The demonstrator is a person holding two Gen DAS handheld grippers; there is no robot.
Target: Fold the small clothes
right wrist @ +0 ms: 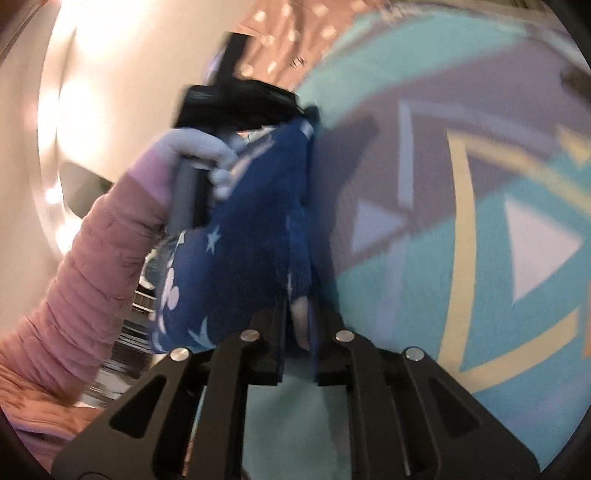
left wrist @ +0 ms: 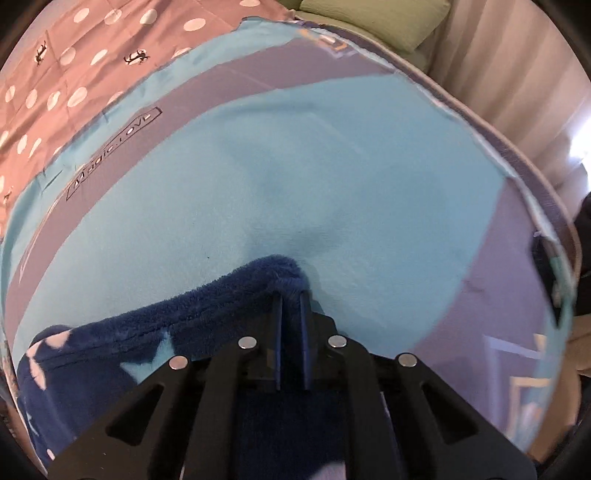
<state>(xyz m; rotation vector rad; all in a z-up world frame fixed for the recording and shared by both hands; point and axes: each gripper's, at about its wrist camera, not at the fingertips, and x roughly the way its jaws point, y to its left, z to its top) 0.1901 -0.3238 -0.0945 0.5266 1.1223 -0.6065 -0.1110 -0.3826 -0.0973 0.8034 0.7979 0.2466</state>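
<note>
A small dark blue fleece garment (left wrist: 166, 332) with pale stars lies on a light blue and purple blanket (left wrist: 332, 166). My left gripper (left wrist: 291, 295) points steeply down and is shut on a folded corner of the garment, pads pressed into the pile. In the right wrist view the garment (right wrist: 251, 229) hangs stretched between both grippers. My right gripper (right wrist: 299, 299) is shut on its near edge, with blue cloth pinched between the fingers. The left gripper (right wrist: 236, 103) grips the far end, held by a gloved hand (right wrist: 207, 151).
Pink polka-dot bedding (left wrist: 55, 74) lies beyond the blanket at upper left. A green cushion (left wrist: 388, 22) and pale curtains (left wrist: 517, 74) stand at the top right. A pink quilted sleeve (right wrist: 92, 277) fills the left of the right wrist view. The blanket (right wrist: 480, 258) spreads to the right.
</note>
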